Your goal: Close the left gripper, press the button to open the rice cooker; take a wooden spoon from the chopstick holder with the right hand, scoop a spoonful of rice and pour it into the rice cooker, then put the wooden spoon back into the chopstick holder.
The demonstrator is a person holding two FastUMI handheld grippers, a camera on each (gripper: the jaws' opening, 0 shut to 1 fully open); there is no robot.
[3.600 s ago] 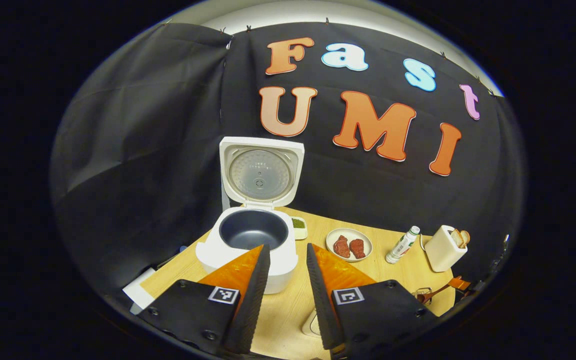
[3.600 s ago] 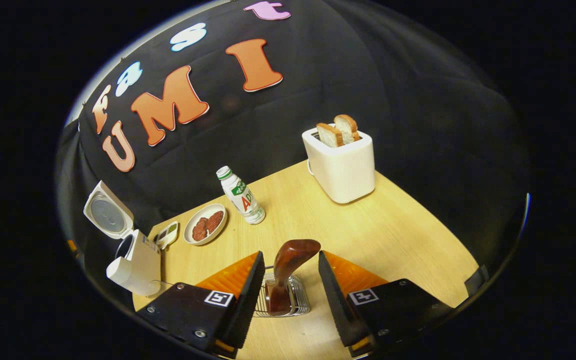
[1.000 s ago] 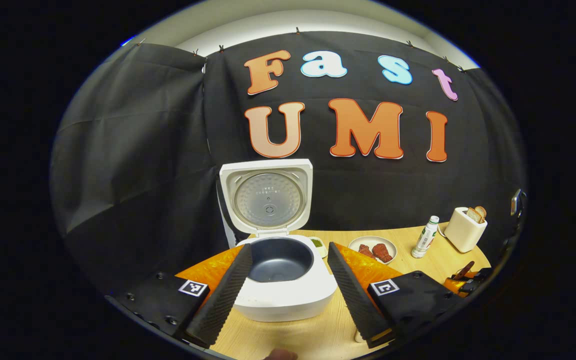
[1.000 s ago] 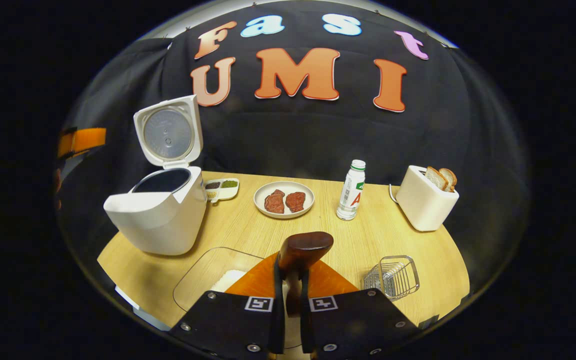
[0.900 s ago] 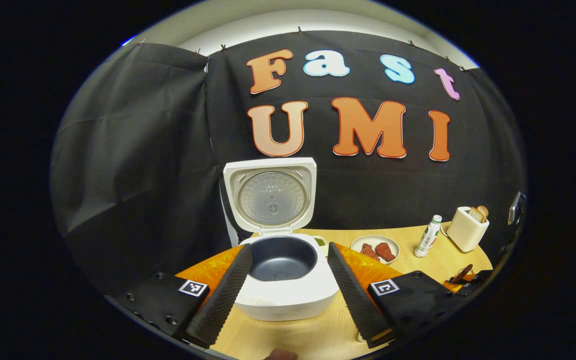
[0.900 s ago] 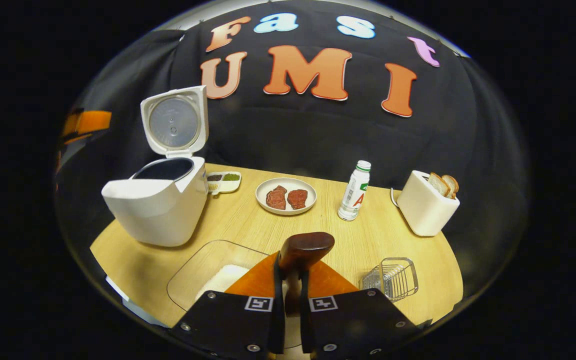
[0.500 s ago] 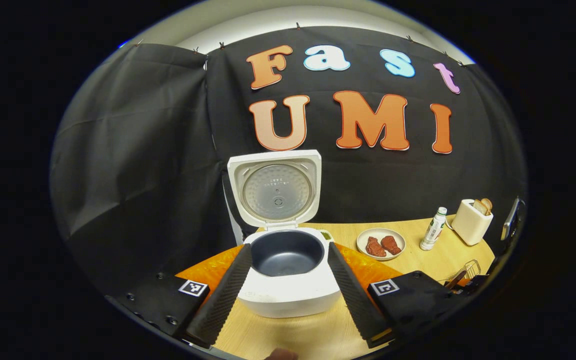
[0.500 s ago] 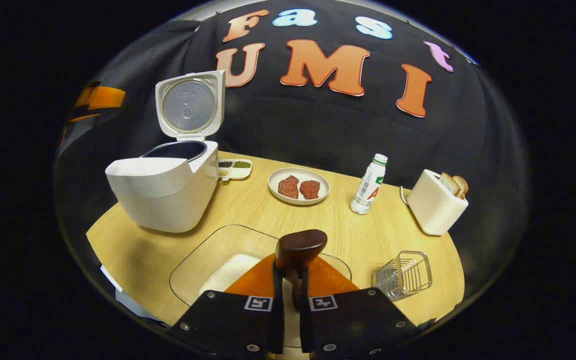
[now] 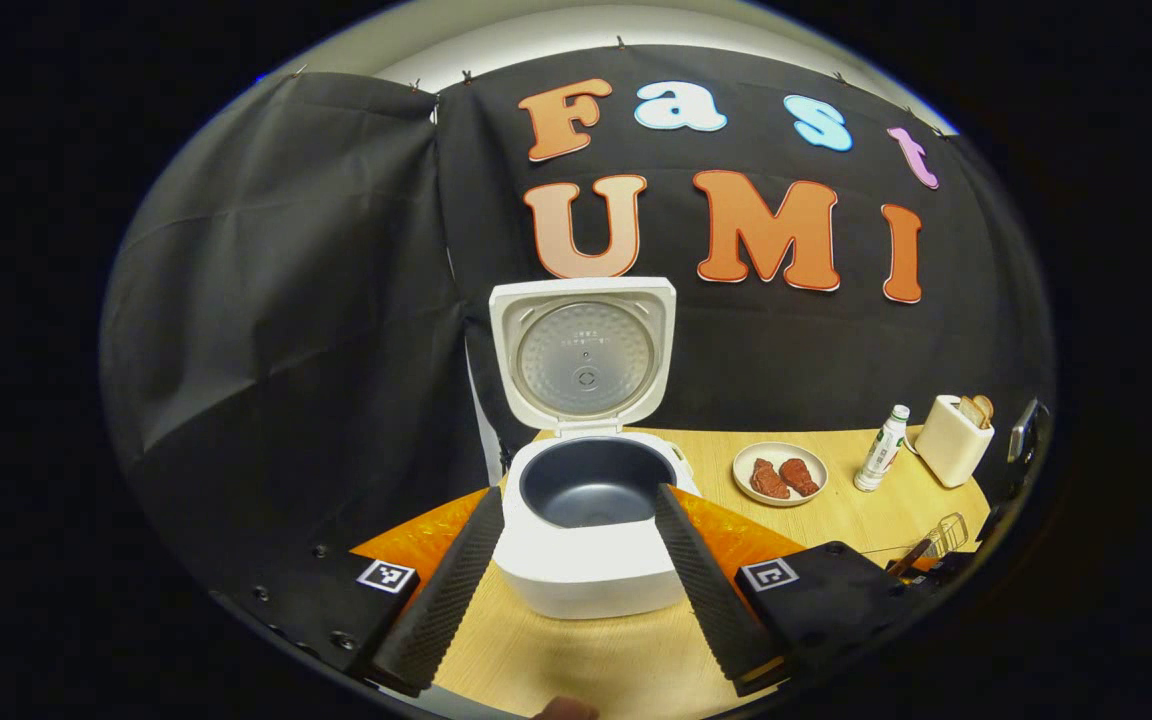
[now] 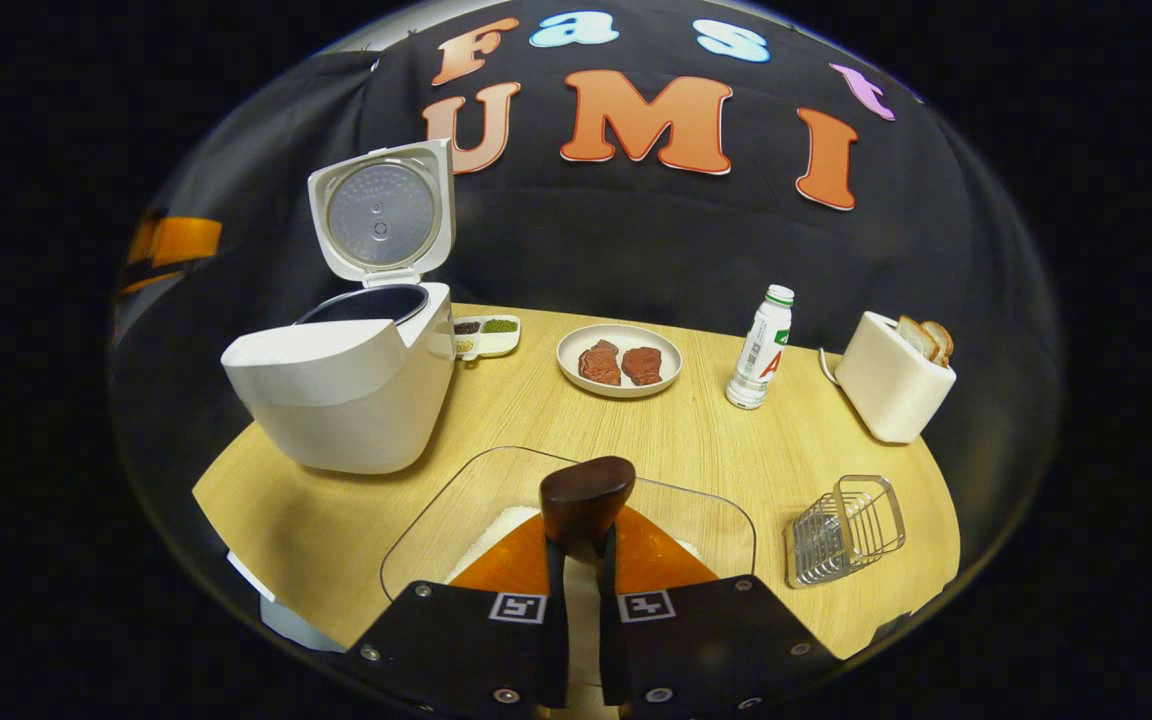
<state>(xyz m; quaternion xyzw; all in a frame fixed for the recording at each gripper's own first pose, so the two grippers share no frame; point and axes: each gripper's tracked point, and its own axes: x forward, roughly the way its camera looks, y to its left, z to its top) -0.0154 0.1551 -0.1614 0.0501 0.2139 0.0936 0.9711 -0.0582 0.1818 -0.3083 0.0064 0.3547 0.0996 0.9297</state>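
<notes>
Right gripper view: the right gripper [image 10: 577, 560] is clamped on the wooden spoon [image 10: 586, 497], held over the clear rice tray [image 10: 436, 510]. Far left stands the rice cooker [image 10: 336, 400], lid up. Left gripper [image 9: 574, 560] gapes, empty, before it.

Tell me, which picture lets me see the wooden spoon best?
The right gripper view: the wooden spoon sits big and close, pinched between that gripper's fingers above the rice dish. In the left gripper view it is a tiny brown sliver at the edge.
</notes>
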